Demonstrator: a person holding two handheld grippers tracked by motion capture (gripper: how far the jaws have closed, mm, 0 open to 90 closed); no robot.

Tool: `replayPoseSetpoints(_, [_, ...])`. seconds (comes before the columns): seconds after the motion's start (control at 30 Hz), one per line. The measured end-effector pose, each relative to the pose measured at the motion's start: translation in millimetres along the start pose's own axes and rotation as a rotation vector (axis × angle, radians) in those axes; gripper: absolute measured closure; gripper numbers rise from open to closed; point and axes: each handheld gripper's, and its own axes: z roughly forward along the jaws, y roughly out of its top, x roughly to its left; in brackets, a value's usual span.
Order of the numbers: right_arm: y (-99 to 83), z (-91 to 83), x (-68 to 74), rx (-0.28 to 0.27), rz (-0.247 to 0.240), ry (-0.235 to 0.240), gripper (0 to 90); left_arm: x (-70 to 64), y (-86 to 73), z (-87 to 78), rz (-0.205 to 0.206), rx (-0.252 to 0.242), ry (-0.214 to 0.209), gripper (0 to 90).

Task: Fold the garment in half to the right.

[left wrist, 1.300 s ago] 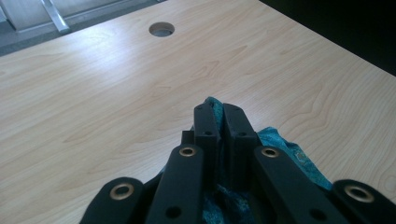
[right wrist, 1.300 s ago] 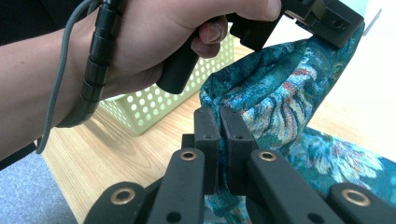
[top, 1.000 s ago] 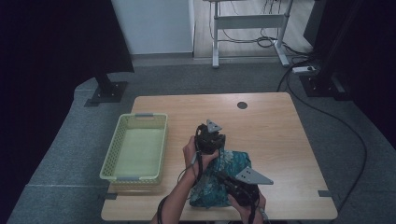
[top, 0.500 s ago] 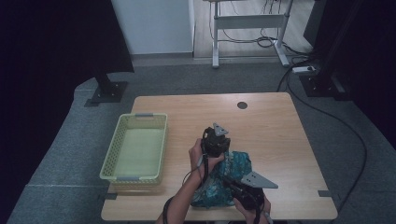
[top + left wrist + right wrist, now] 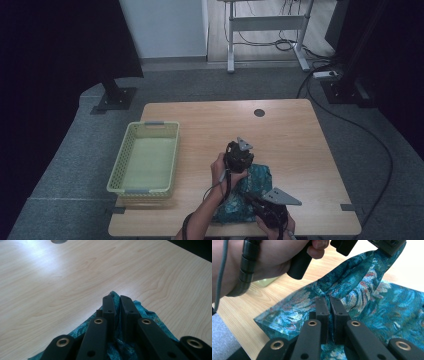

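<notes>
- The left hand-held gripper (image 5: 117,300) is pinching the teal cloth (image 5: 147,316) by its raised fold, above the worktop (image 5: 62,282).
- The right hand-held gripper (image 5: 329,301) is clamping the cloth's nearer edge.

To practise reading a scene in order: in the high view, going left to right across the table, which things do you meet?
Yellow-green plastic basket → left tongs → teal patterned cloth → bare wooden tabletop.

Lab: cabled floor (image 5: 320,75), bare table (image 5: 290,135)
</notes>
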Motion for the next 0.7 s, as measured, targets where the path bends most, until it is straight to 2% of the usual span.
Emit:
replayPoseSetpoints(0.47, [-24.4, 5.4, -7.5, 0.114, 0.012, -0.052, 84.2, -13.9, -21.1, 19.8, 0.013, 0.062, -0.021, 80.0])
replayPoseSetpoints(0.7, [-32.4, 8.4, -10.4, 0.143, 0.029, -0.060, 84.0, -15.7, -28.6, 26.0, 0.011, 0.083, -0.033, 76.2])
